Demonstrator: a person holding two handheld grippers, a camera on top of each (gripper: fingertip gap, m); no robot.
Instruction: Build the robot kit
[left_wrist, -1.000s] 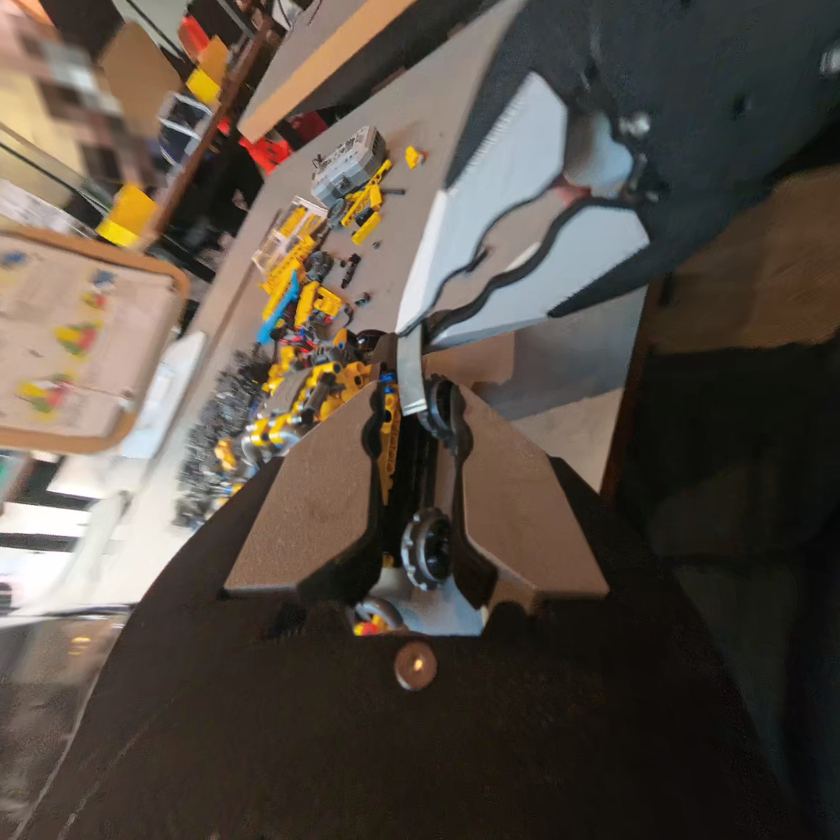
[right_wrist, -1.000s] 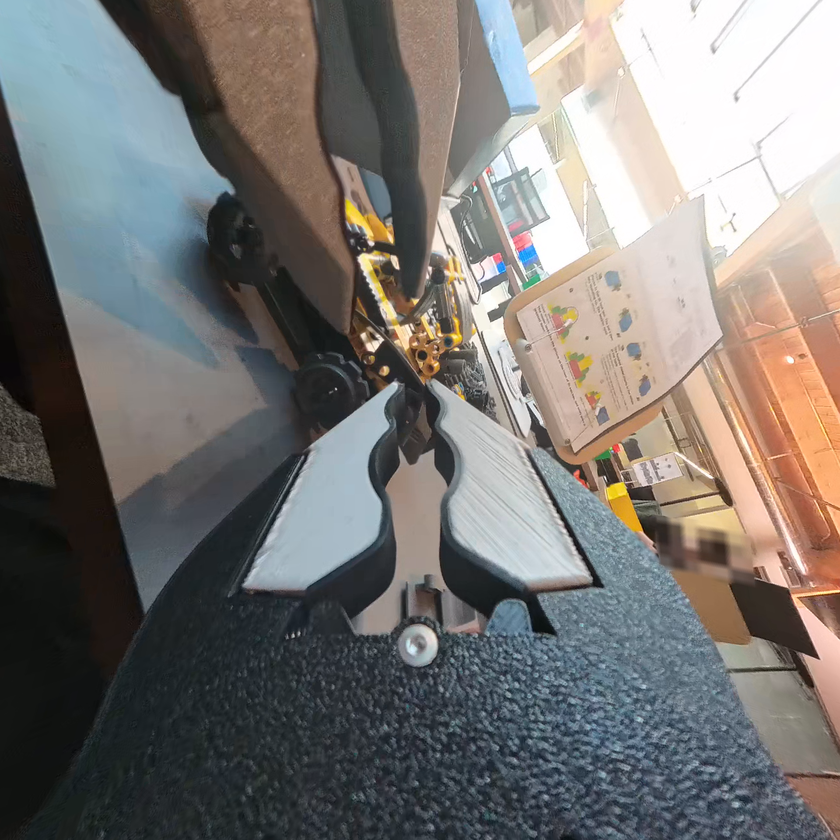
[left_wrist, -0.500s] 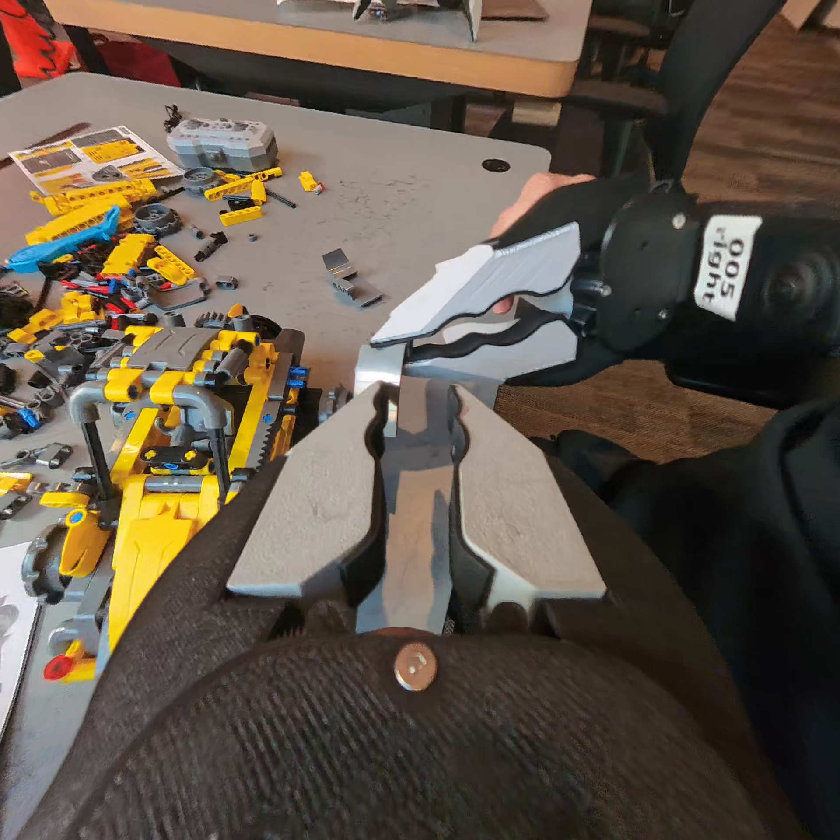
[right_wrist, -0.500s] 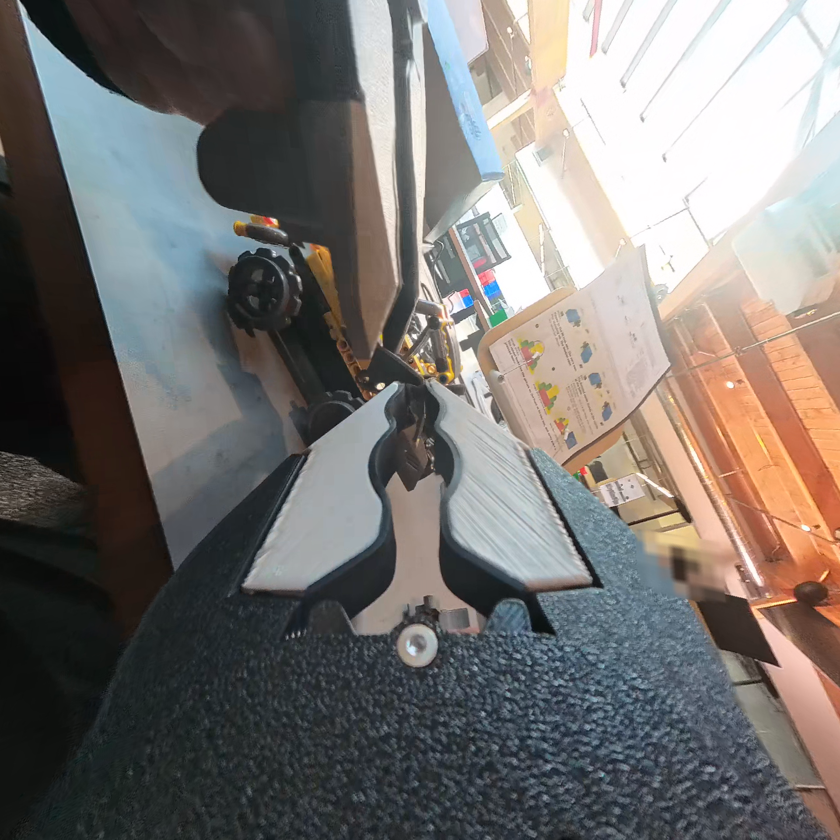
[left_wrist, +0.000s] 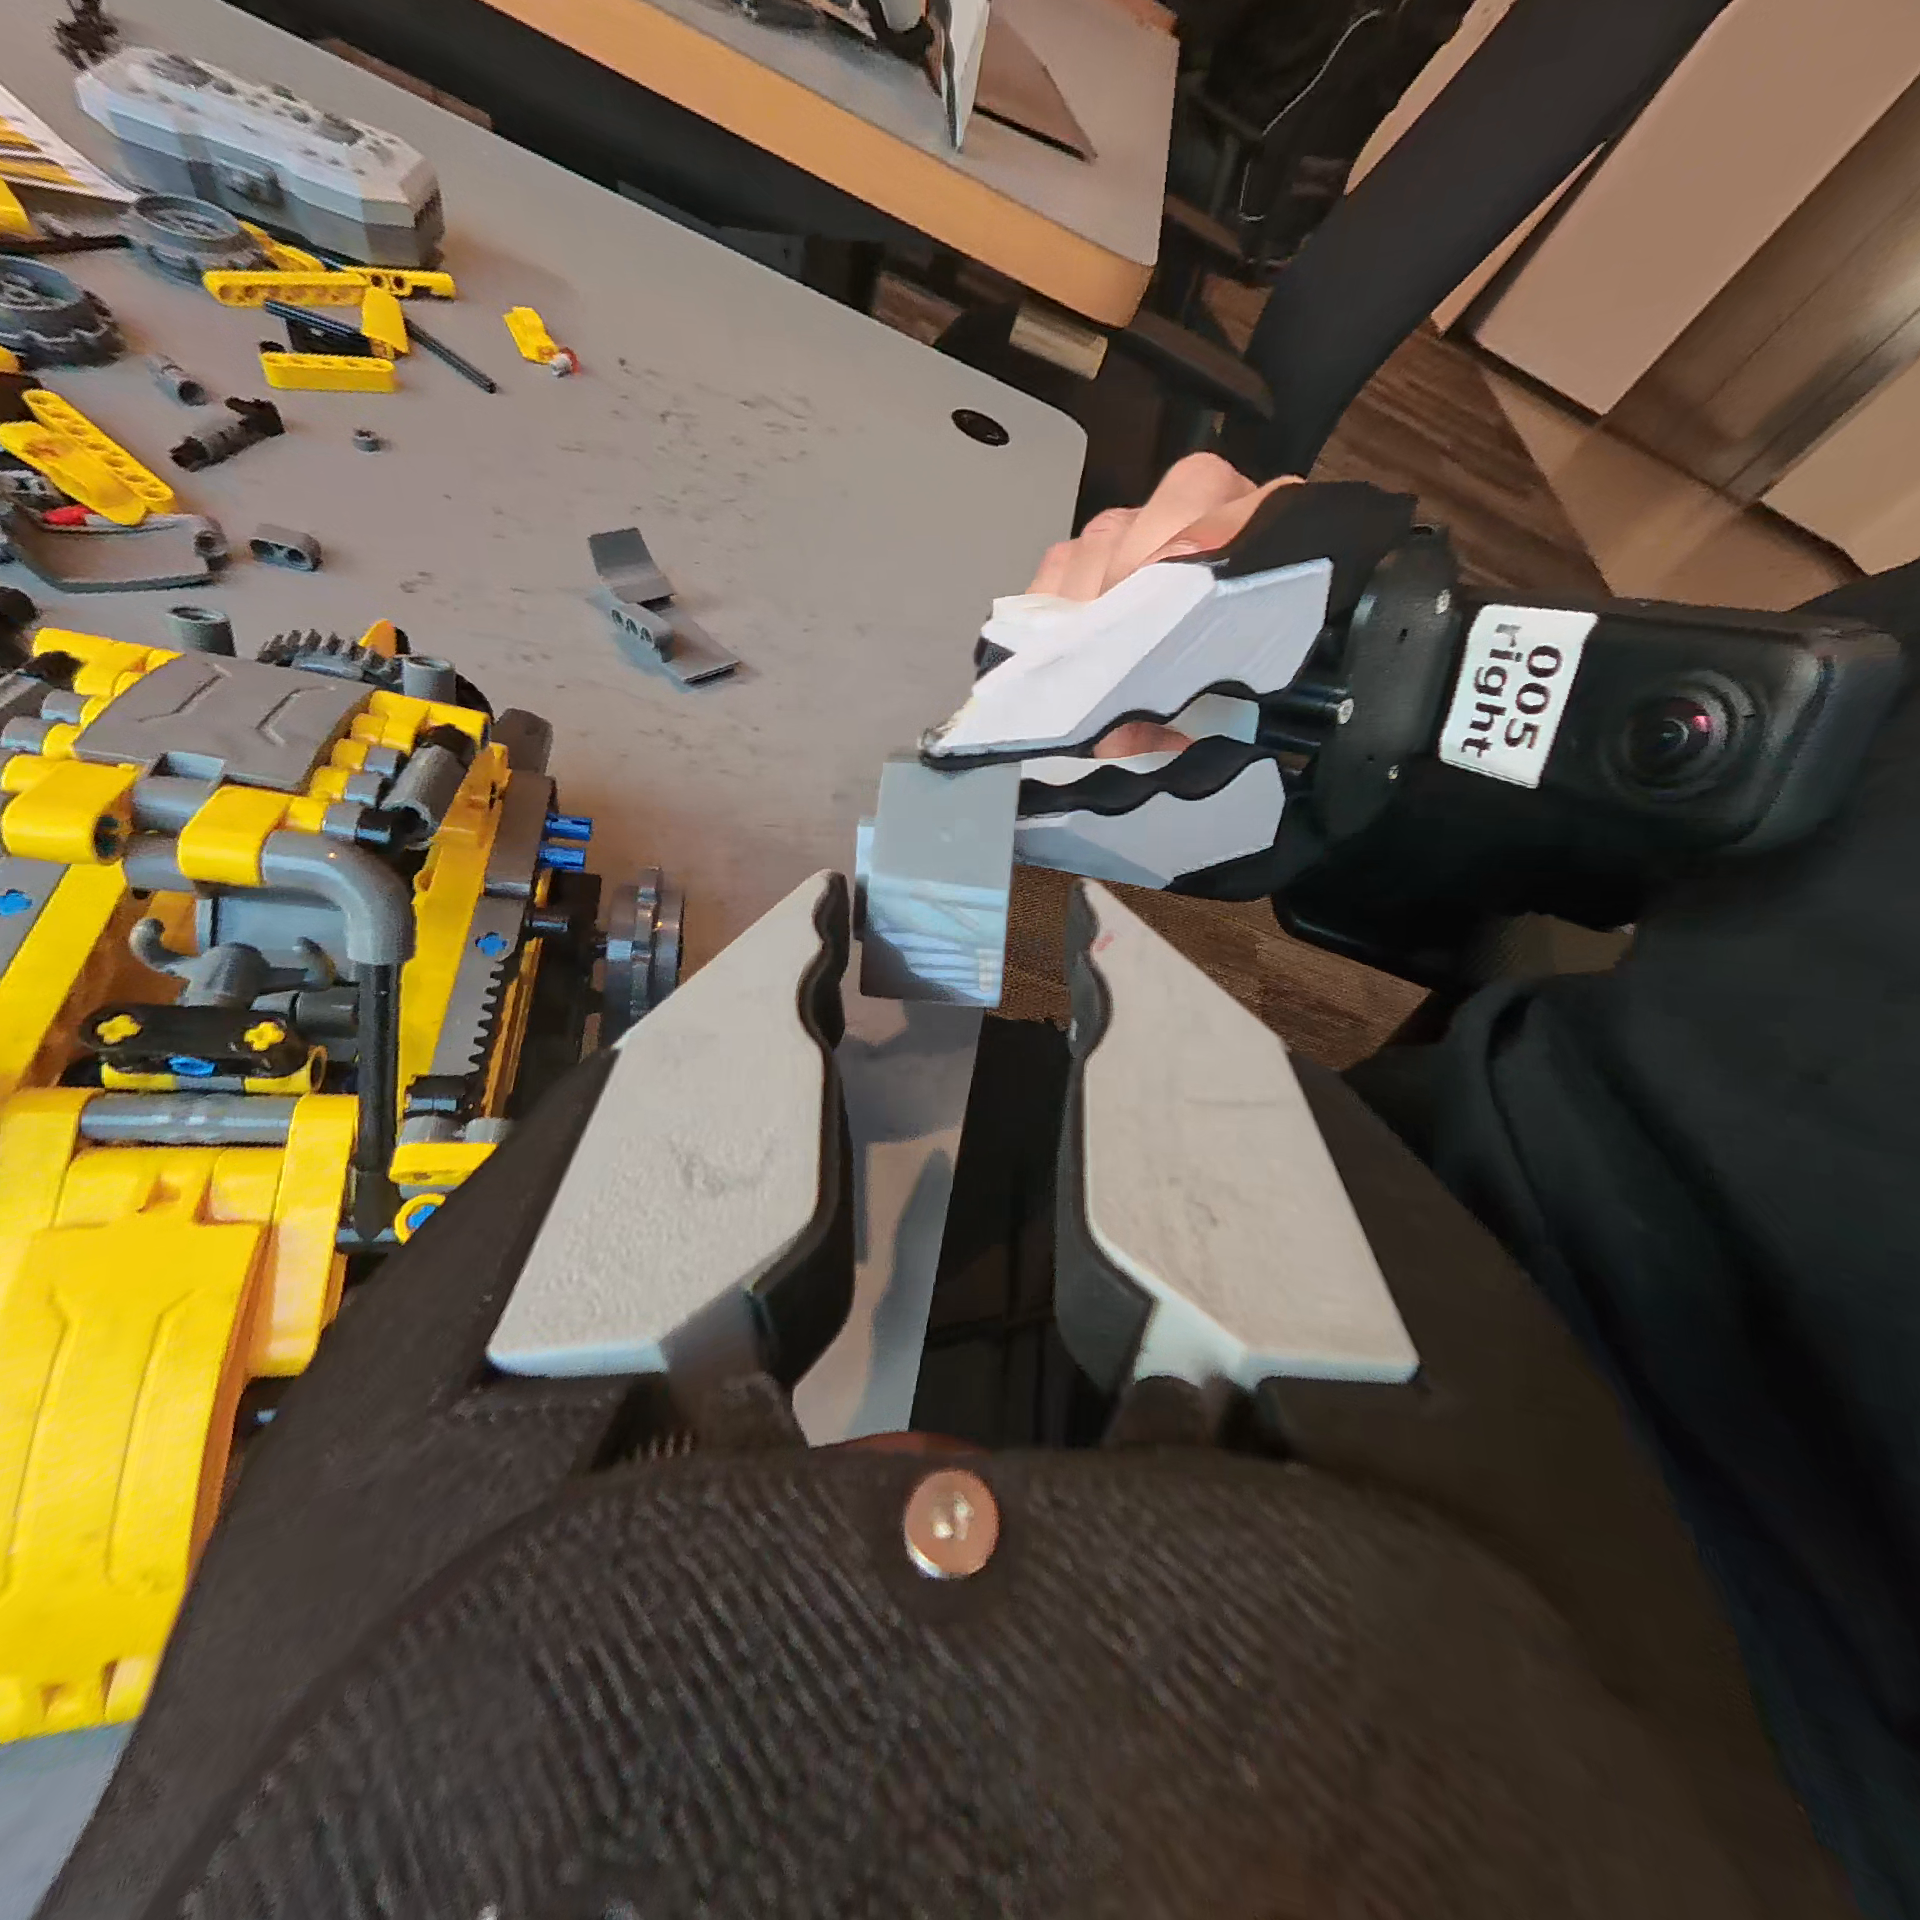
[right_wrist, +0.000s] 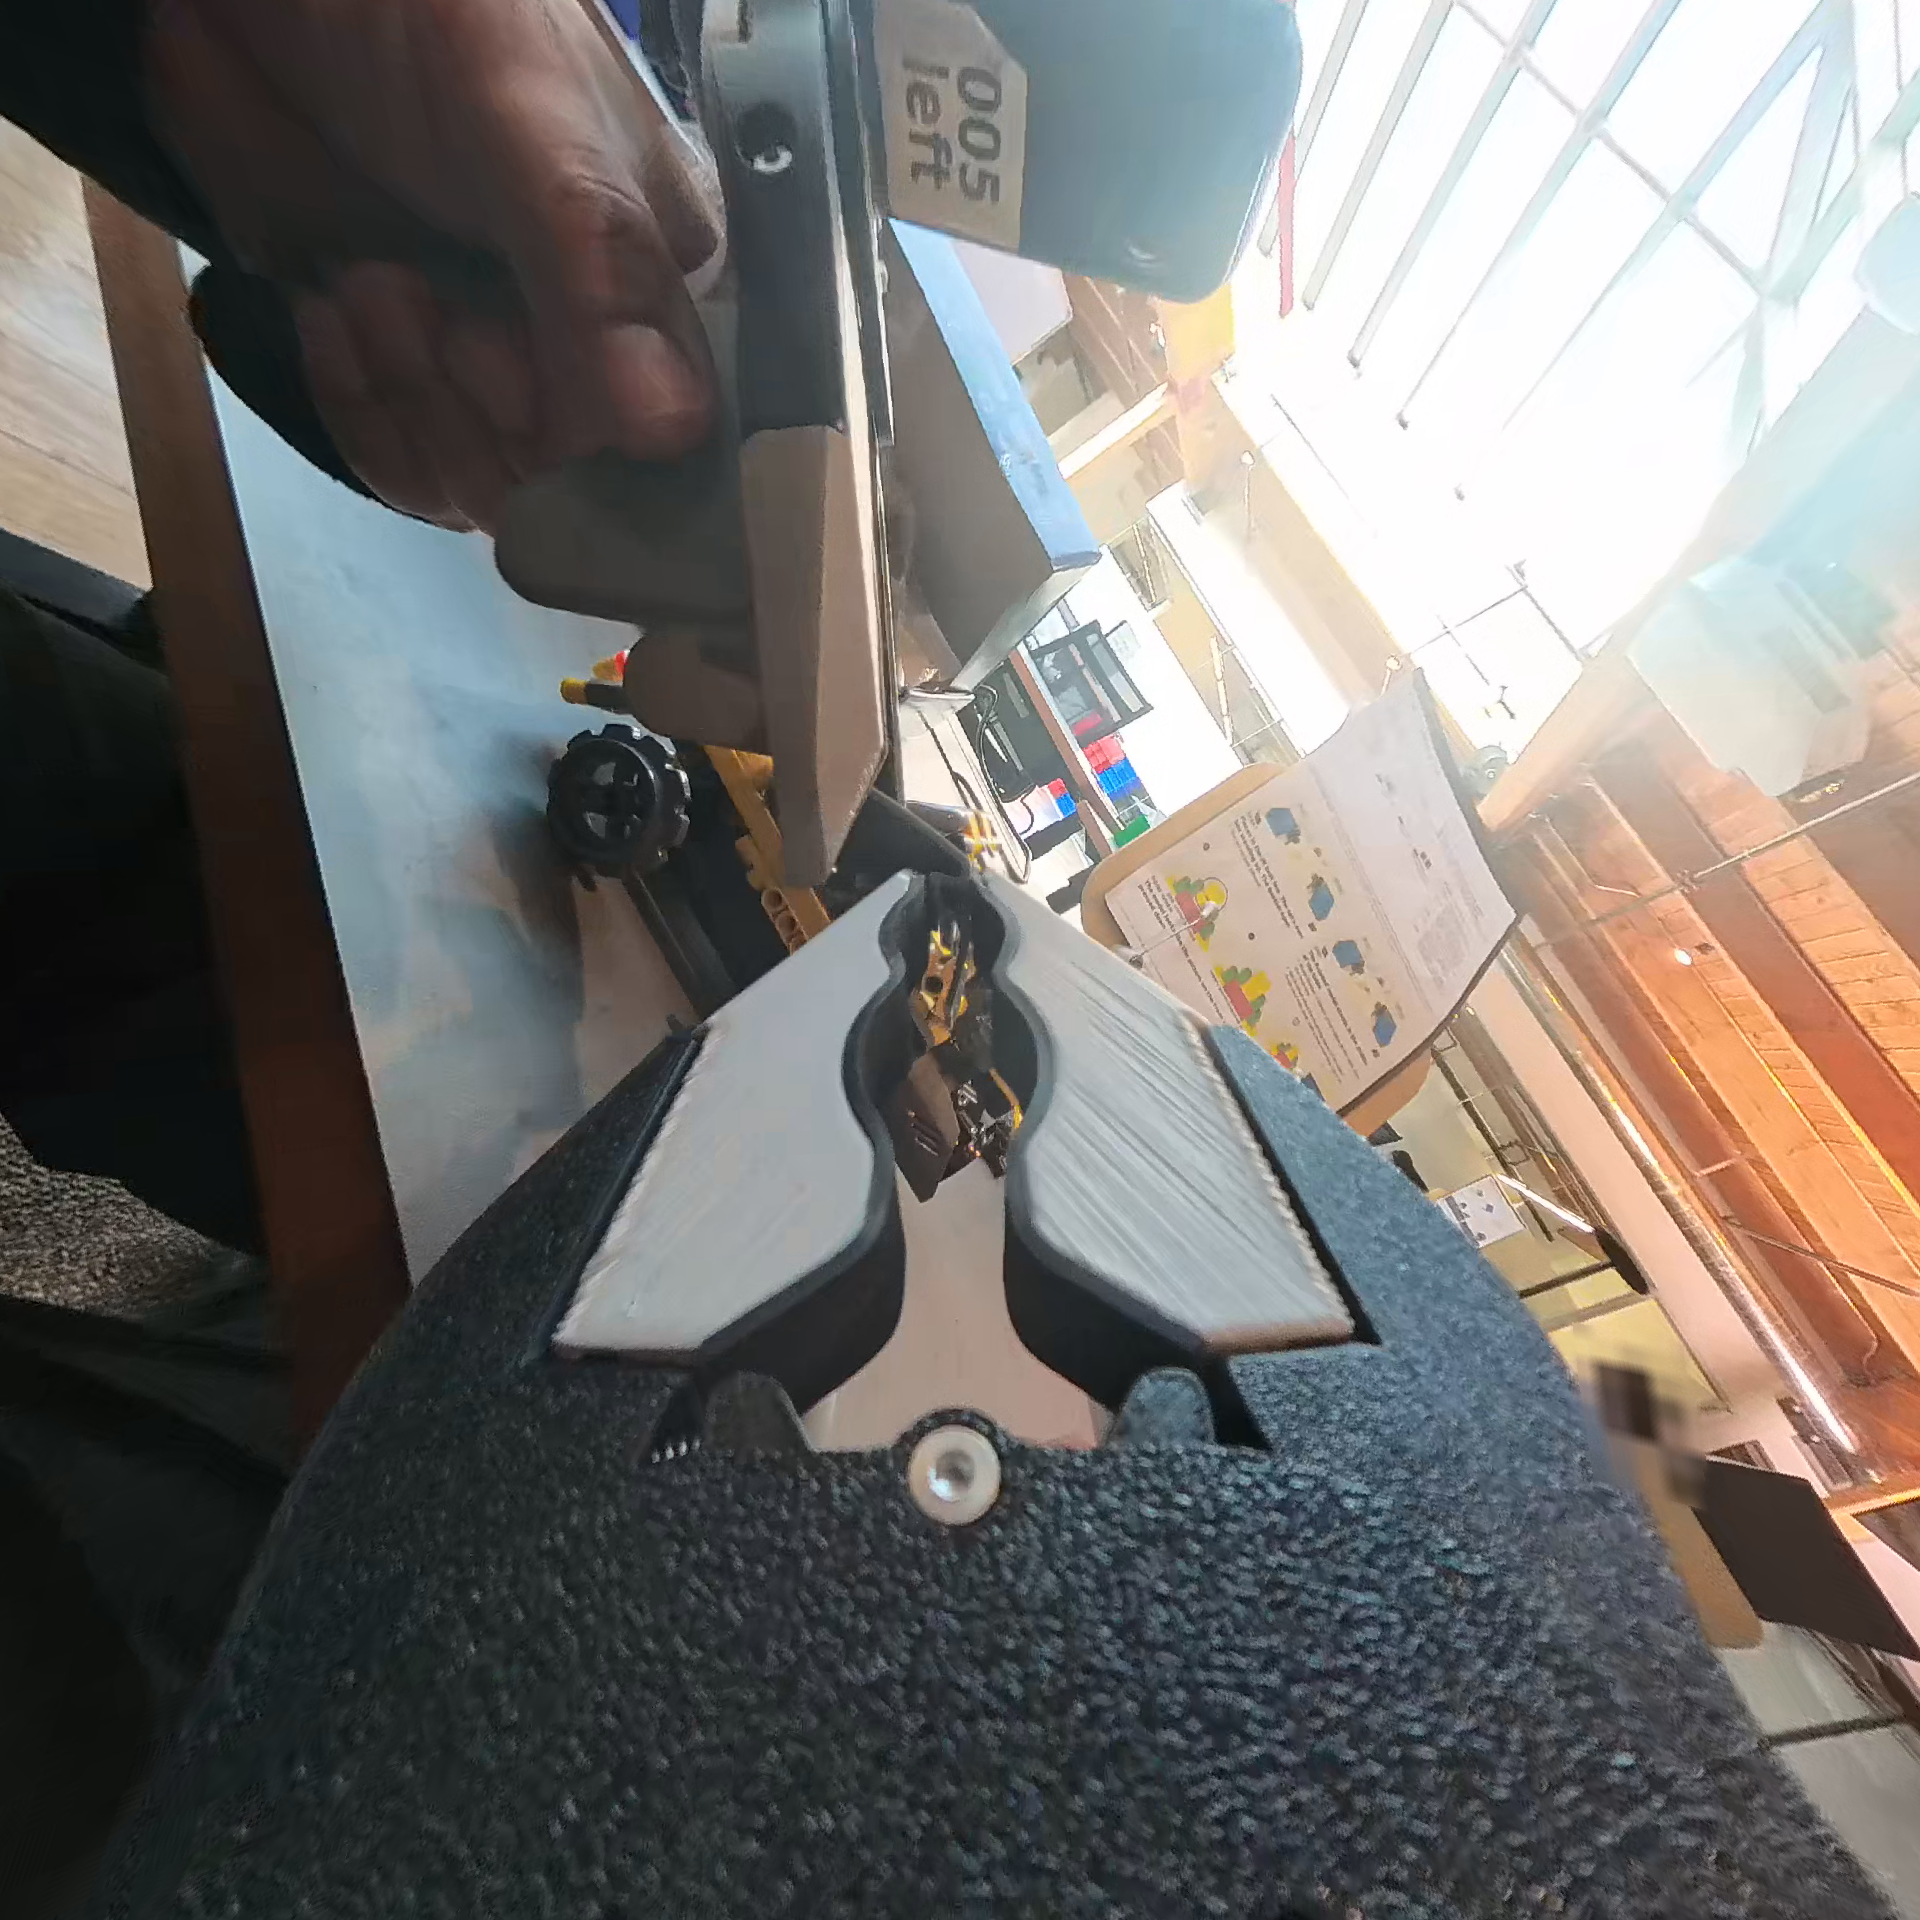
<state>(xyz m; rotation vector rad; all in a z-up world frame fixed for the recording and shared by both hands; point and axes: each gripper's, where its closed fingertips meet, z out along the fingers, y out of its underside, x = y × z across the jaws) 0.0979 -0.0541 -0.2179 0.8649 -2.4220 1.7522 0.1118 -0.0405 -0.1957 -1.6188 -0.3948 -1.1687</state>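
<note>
both grippers meet at the table's near edge, just right of centre in the left wrist view. my left gripper (left_wrist: 951, 935) has its fingers apart, with a grey panel piece (left_wrist: 935, 894) between the tips; the piece sits close against the left finger (left_wrist: 707, 1122), though i cannot tell whether they touch, and a clear gap separates it from the right one. my right gripper (left_wrist: 977, 774) comes in from the right of the frame, its white fingers (left_wrist: 1132, 665) pinched together on the upper right corner of that same panel. in the right wrist view the right gripper (right_wrist: 951, 894) shows its tips nearly closed, with a dark piece (right_wrist: 925, 1127) caught between the fingers. i cannot make out its shape there. my left hand (right_wrist: 468, 270) fills the upper left of that view, wrapped around the left tool.

at the left of the left wrist view lies a yellow and grey technic vehicle (left_wrist: 218, 987) on the grey table (left_wrist: 727, 468). loose yellow beams (left_wrist: 322, 283) and a grey battery box (left_wrist: 260, 156) sit in the upper left, and a small grey angled piece (left_wrist: 660, 623) lies alone near the middle. an instruction sheet on a board (right_wrist: 1320, 904) stands at the right of the right wrist view.
</note>
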